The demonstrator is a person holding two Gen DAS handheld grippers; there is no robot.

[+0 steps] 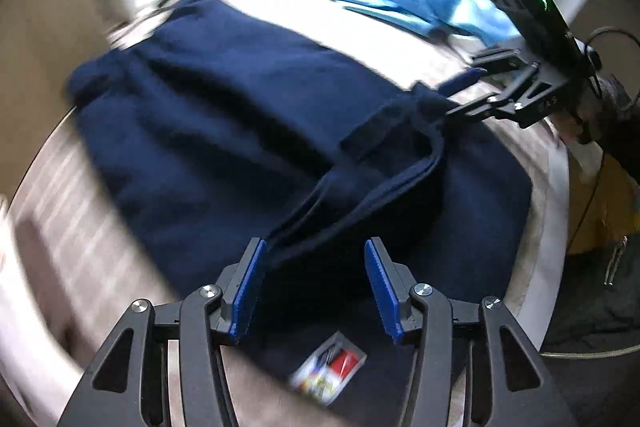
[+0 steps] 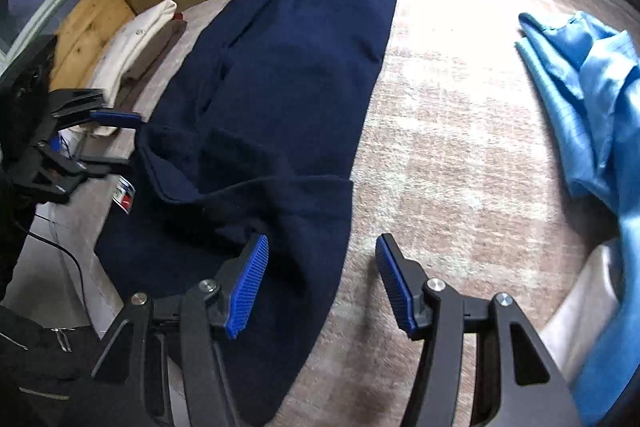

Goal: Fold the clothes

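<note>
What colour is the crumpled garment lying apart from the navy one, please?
Light blue garment; the right wrist view shows it best.

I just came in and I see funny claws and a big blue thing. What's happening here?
A person is folding clothes with a grabber tool in each hand. A dark blue garment lies partly folded on the carpet. Both tools hang over its near end: the left gripper and the right gripper are open, and neither is pinching the cloth right now. A light blue garment lies crumpled off to the side, not yet folded, and a few folded clothes sit on the other side.
</note>
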